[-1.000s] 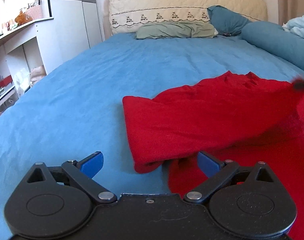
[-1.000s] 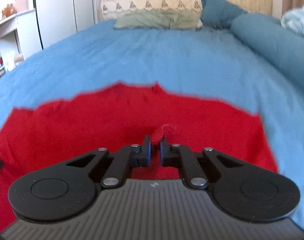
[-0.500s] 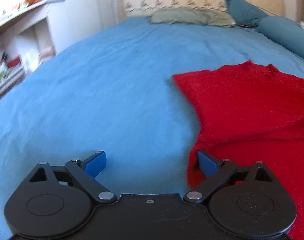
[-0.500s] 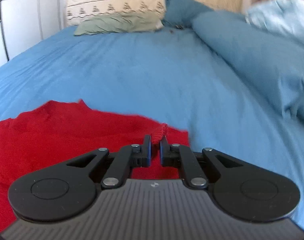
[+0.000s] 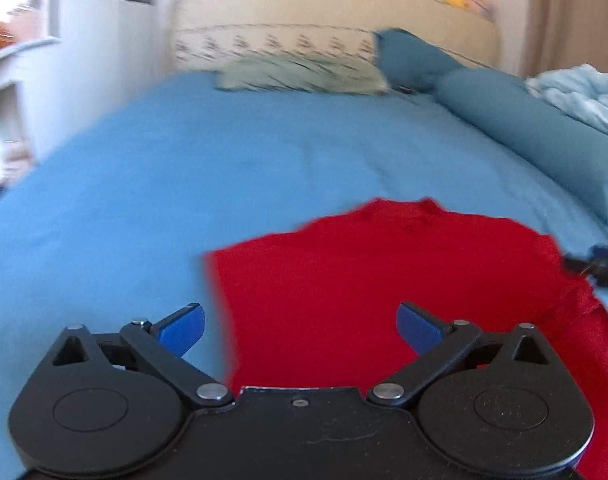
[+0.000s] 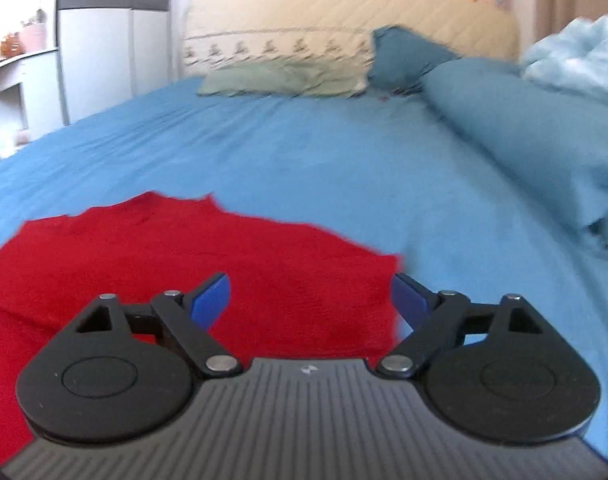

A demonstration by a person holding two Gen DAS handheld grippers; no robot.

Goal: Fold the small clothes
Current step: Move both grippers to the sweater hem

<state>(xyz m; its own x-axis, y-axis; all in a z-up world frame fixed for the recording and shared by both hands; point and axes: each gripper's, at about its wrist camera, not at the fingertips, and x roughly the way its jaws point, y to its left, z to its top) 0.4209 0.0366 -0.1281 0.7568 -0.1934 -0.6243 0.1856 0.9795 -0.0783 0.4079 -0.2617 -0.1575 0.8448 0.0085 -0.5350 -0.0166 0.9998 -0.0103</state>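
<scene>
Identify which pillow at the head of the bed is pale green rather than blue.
The flat pale green pillow lying left of the dark blue pillow; the long blue bolster runs along the right side.

L tongs [image 5: 299, 330] were spread wide, blue pads [image 5: 183, 328] well apart, nothing between them. R tongs [image 6: 310, 300] likewise stood wide apart w/ nothing pinched; their tip showed at the right edge of the left wrist view, blurred.
</scene>
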